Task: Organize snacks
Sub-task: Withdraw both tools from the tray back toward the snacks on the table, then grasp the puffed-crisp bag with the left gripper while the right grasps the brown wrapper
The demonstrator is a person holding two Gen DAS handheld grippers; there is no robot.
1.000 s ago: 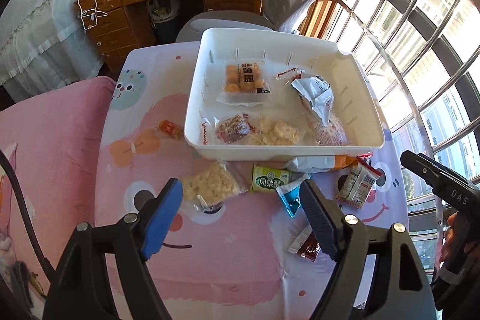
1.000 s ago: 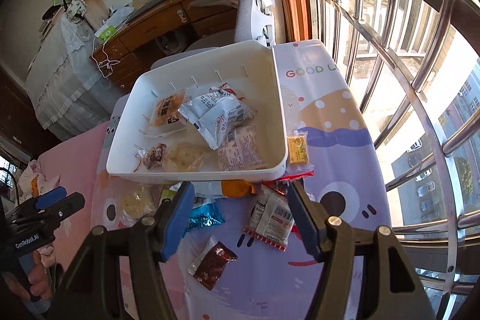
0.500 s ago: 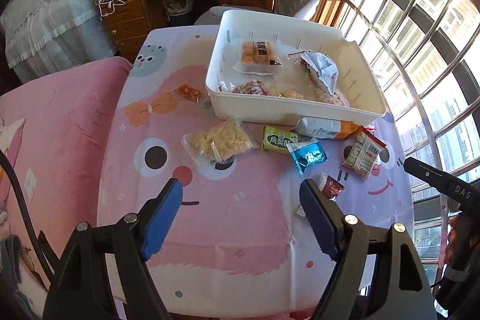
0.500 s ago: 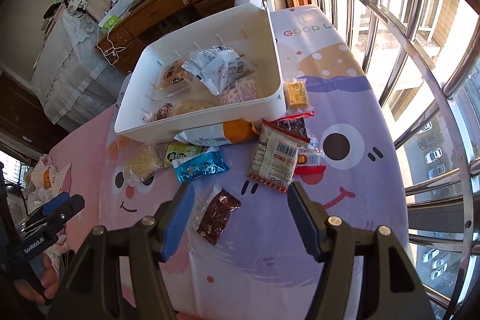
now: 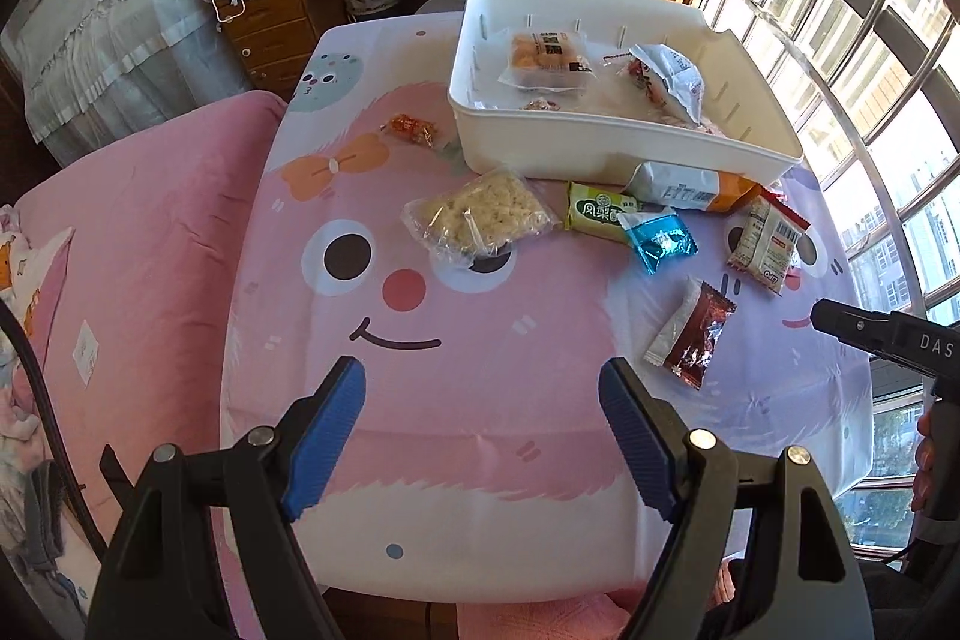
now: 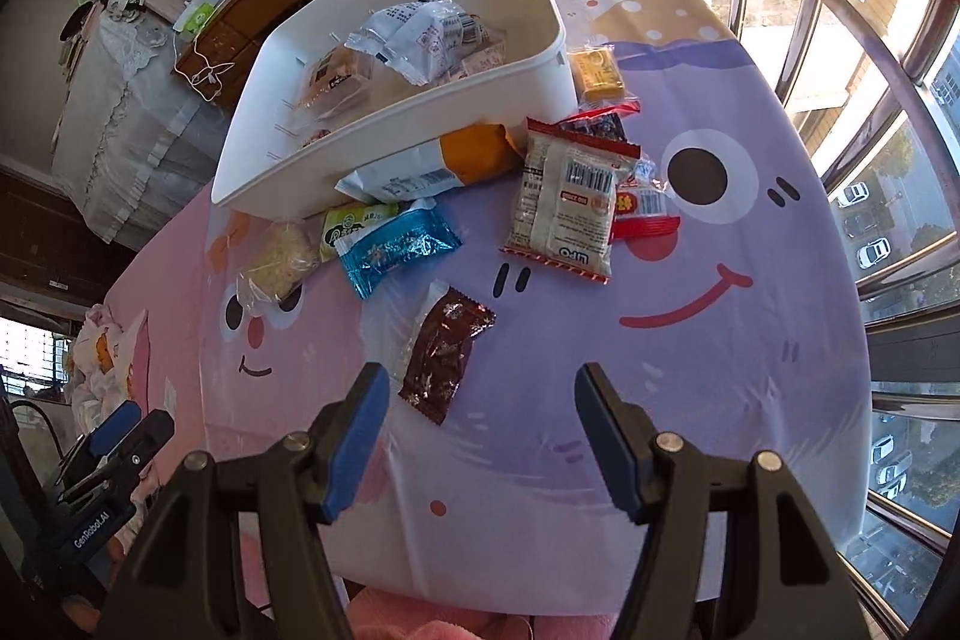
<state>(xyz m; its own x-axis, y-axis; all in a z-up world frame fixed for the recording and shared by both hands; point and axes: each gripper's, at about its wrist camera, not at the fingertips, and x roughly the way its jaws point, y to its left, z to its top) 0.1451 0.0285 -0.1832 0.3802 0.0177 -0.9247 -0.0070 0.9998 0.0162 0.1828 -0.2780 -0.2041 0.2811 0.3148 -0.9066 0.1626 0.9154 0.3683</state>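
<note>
Snacks scattered by the white bin

Snacks (image 5: 660, 238) lie loose on the table (image 5: 480, 340) at the bin's (image 5: 600, 154) six o'clock; more sit inside it. Left hand-held gripper (image 5: 482, 418) and right hand-held gripper (image 6: 477, 418) hover with jaws apart, empty.

Both grippers are black plastic frames with silver screw heads at the pivots. The left gripper (image 5: 482, 436) carries ribbed blue pads on its fingers (image 5: 327, 439); so does the right gripper (image 6: 477, 439). White lettering marks each body at 3 and 8 o'clock.
</note>
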